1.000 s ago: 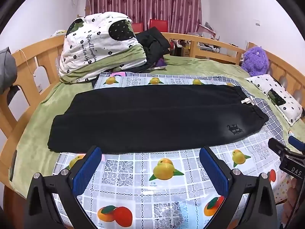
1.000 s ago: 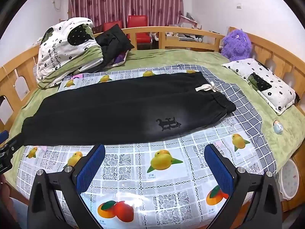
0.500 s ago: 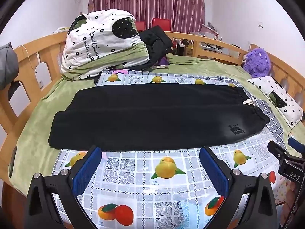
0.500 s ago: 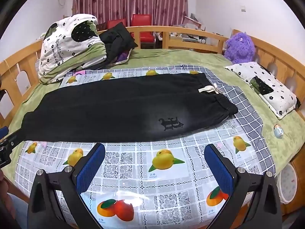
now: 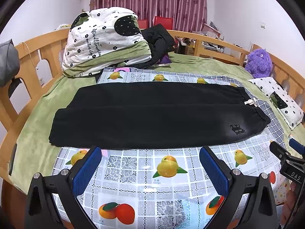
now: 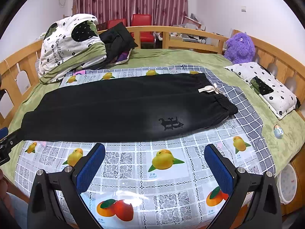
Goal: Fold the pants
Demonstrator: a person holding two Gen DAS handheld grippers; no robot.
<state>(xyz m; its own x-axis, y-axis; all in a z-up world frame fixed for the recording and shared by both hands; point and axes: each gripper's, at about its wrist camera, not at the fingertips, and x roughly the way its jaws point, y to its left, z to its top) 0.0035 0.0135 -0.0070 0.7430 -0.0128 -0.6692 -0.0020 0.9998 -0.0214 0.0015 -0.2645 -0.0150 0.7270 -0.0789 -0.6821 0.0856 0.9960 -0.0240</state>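
Black pants laid flat on the bed

The pants (image 5: 156, 114) lay lengthwise on a fruit-print cloth (image 6: 164, 171), legs together, waistband and cream drawstring (image 6: 208, 89) to the right; left tool (image 5: 150, 164) and right tool (image 6: 154, 162) hovered released, short of the near edge.

A fruit-print cloth (image 5: 167, 183) covered the green bed (image 6: 171, 57). A folded quilt (image 5: 103, 42) lay beside dark clothes (image 5: 158, 40); a purple plush (image 6: 240, 46) sat near a pillow (image 6: 266, 87).
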